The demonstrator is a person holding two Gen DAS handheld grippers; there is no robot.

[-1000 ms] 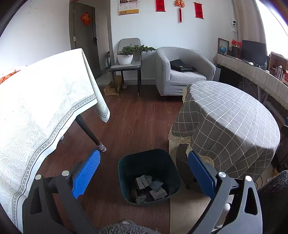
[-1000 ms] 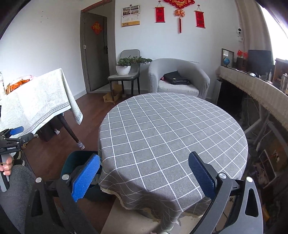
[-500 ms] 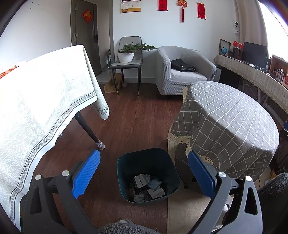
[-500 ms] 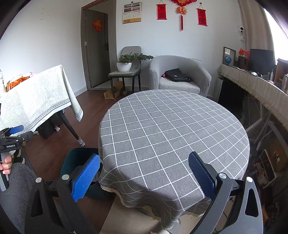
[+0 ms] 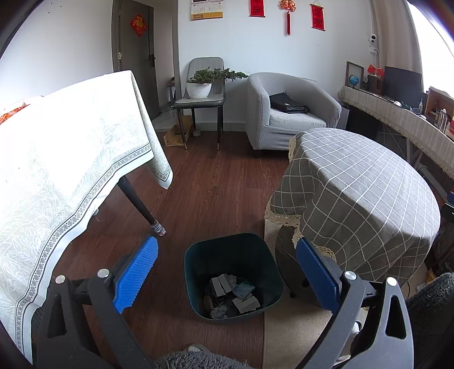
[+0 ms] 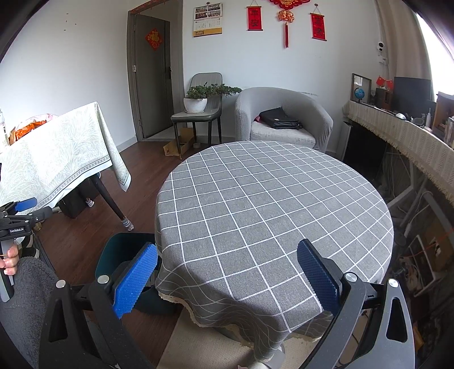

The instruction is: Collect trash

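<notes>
- Only the left gripper (image 5: 227, 272), jaws spread and empty, looked down into the bin (image 5: 198, 264): grey trash (image 5: 232, 295) lay inside, on the floor beside the round table's (image 5: 369, 181) edge.
- Meanwhile the right gripper (image 6: 227, 272), likewise spread and empty, faced that table's checked top, the bin half hidden.

Walls: white wall (image 6: 255, 71), red hangings (image 6: 286, 20), calendar (image 6: 207, 23).
Door: grey door (image 6: 154, 76), at left.
Floor: dark wood floor (image 5: 215, 195); beige rug (image 5: 292, 335).
Furniture: grey armchair (image 6: 283, 119); chair (image 6: 198, 113) bearing potted plant (image 6: 198, 98); round checked-cloth worktop (image 6: 269, 210); pale-clothed table (image 5: 65, 164); long fringed sideboard (image 6: 403, 136).
Light: daylight from upper right.
</notes>
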